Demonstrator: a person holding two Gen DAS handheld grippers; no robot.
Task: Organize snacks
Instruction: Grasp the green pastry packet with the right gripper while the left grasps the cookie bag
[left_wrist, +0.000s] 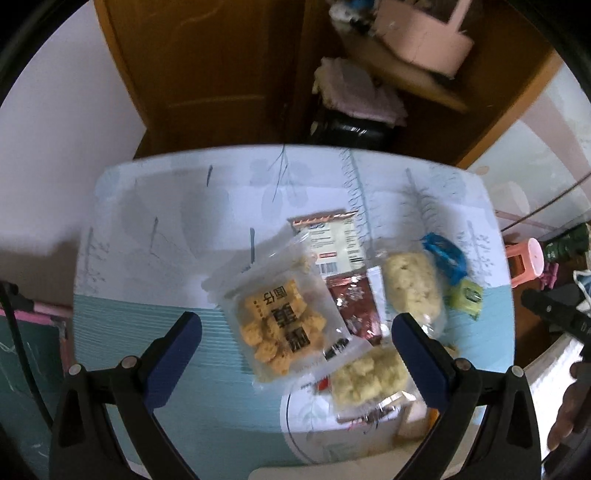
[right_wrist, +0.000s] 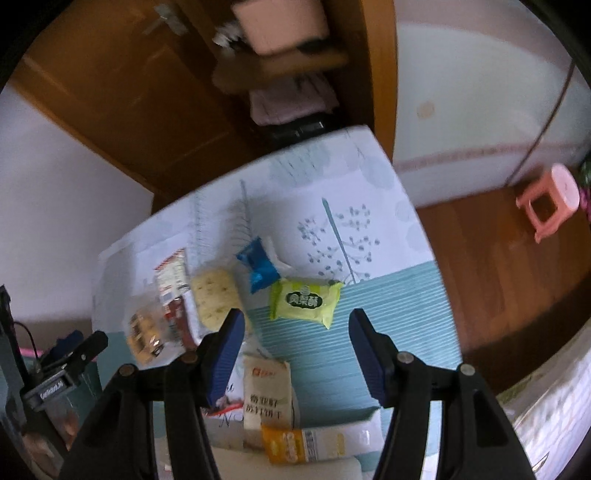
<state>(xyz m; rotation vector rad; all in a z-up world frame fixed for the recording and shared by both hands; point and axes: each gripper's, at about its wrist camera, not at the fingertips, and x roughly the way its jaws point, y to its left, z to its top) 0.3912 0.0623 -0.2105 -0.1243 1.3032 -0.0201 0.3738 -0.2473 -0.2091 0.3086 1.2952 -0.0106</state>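
I hold my left gripper (left_wrist: 295, 332) and right gripper (right_wrist: 295, 332) apart and empty above the snacks, heaped mid-worktop (left_wrist: 147, 206); a green packet (right_wrist: 304, 302) lies nearer its right edge, easiest to pick first.

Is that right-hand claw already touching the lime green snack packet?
Apart. In the right wrist view the right gripper stands open with nothing between its fingers, and teal tablecloth shows between them and the lime green snack packet.

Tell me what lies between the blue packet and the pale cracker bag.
In the right wrist view nothing lies between them: the blue packet sits just beside the pale cracker bag, with only a sliver of tablecloth showing.
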